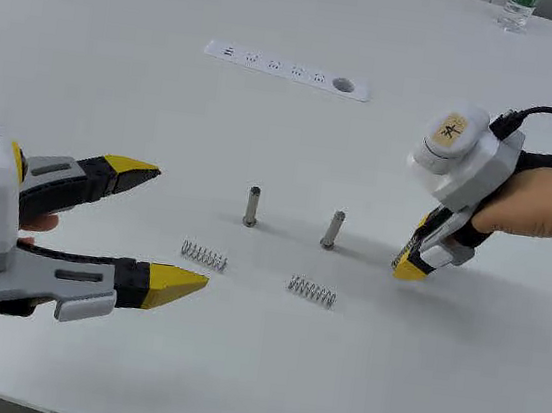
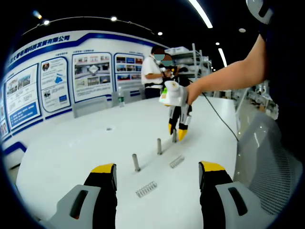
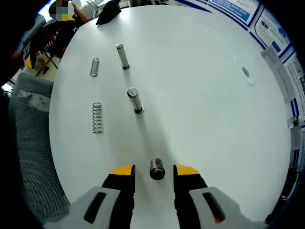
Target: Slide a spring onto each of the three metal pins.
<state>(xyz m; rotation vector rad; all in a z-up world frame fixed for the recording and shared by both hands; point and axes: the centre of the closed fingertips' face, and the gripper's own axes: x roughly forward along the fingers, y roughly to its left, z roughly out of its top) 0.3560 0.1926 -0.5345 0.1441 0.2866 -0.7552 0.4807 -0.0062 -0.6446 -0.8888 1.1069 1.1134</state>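
Two pins stand upright on the table (image 1: pixel 119 87), side by side ahead of you: the left pin (image 1: pixel 252 207) and the middle pin (image 1: pixel 333 230). A spring lies in front of each: the left spring (image 1: pixel 203 255) and the right spring (image 1: pixel 311 290). The third spring (image 3: pixel 157 171) (it sits around the third pin (image 3: pixel 157 161)) stands farther right, between the tips of your right gripper (image 1: pixel 412 267). The power strip (image 1: pixel 286 70) lies behind the pins.

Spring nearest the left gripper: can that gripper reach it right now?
Probably yes. The left gripper is open, the spring lies loose on bare table just ahead, and the nearest pin stands apart behind it.
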